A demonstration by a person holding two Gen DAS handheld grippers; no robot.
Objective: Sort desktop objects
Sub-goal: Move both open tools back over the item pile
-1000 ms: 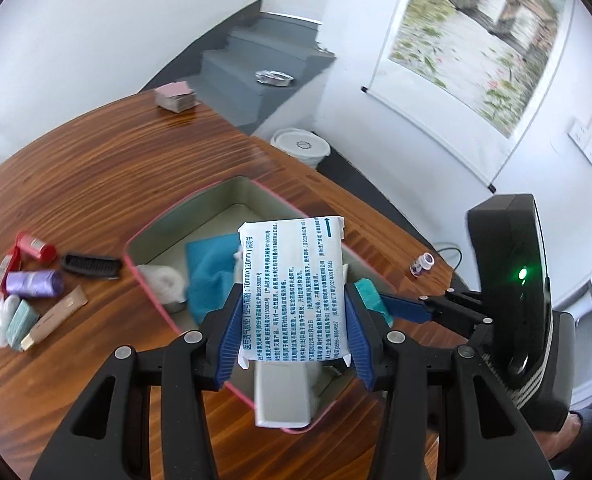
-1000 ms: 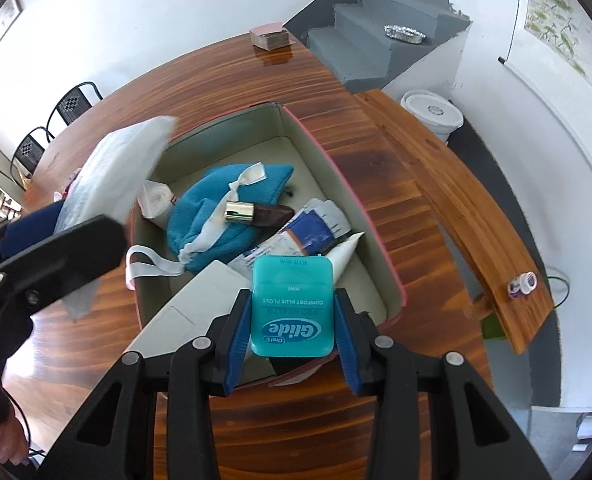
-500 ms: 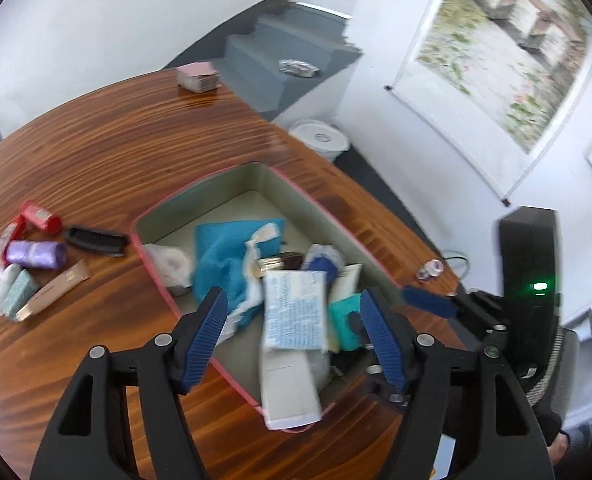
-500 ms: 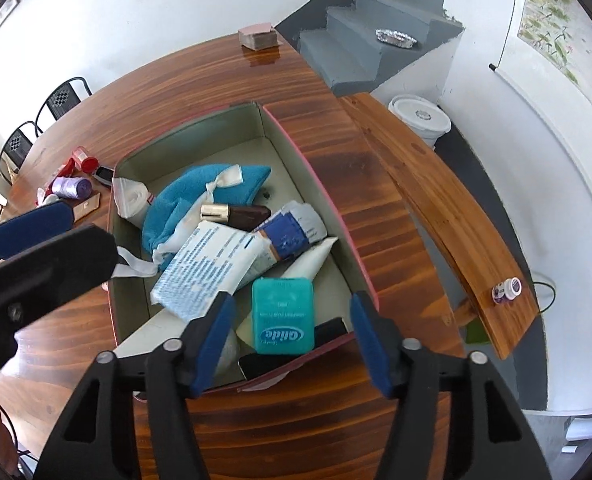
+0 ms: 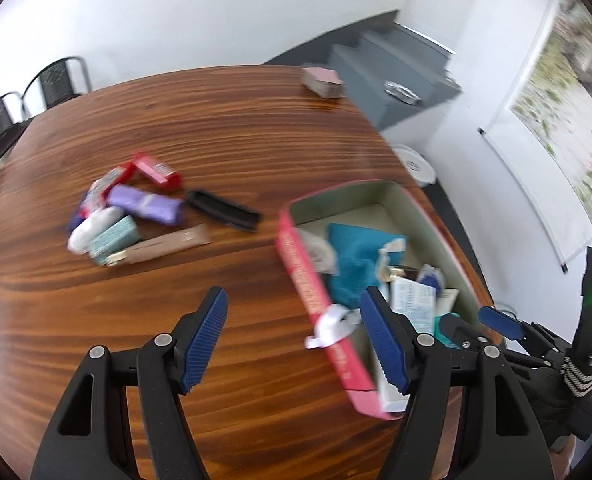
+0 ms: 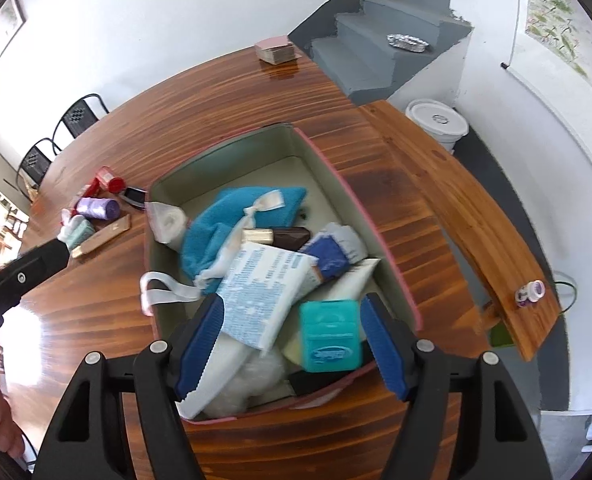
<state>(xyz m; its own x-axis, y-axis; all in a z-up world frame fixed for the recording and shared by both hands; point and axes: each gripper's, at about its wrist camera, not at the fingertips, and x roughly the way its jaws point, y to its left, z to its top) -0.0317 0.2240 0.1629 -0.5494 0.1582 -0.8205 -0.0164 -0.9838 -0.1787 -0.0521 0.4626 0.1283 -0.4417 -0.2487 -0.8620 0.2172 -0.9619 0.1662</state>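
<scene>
Though its label blurs, perhaps Glide: teal floss box (image 6: 330, 336) between spread right claw (image 6: 292, 346); left claw (image 5: 296, 344) spread, empty.

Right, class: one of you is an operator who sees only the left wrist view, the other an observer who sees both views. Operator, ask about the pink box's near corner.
Operator: I can barely see the near corner of the pink box. What lies there?
Observer: A teal floss case, lying flat beside a printed white packet.
Operator: Is the right gripper holding the case?
Observer: No. The right gripper is open above it and holds nothing.
</scene>
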